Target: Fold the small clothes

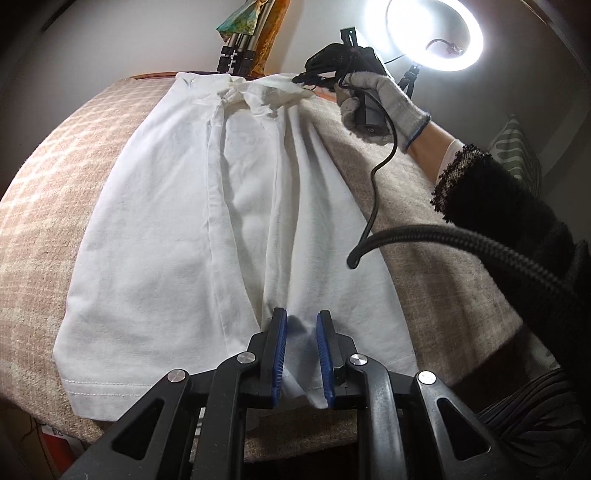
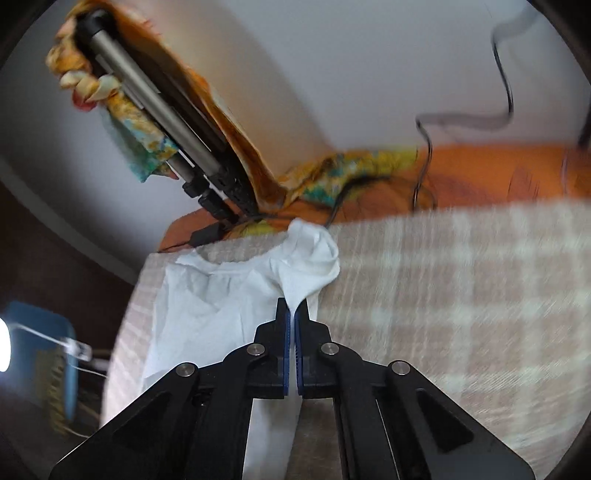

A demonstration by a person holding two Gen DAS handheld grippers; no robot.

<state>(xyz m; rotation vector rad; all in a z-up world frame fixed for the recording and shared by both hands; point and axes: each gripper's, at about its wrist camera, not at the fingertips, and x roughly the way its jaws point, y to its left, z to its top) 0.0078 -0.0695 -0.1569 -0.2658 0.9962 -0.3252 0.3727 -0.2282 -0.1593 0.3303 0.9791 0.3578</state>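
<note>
A white garment (image 1: 192, 229) lies lengthwise on a beige checked cloth (image 1: 55, 192), its side parts folded in toward the middle. My left gripper (image 1: 302, 319) is at the near hem, its blue-padded jaws apart with a fold of white fabric between them. My right gripper (image 1: 301, 78), held by a gloved hand (image 1: 384, 99), is at the garment's far end. In the right wrist view the right gripper (image 2: 294, 308) is shut on the white garment (image 2: 207, 295) near its bunched far corner.
A lit ring lamp (image 1: 436, 33) stands at the back right. A folded tripod (image 2: 155, 110) and orange patterned cloth (image 2: 351, 173) lie beyond the far edge. A black cable (image 1: 384, 177) hangs from the right gripper. The covered surface's front edge (image 1: 88, 432) is close by.
</note>
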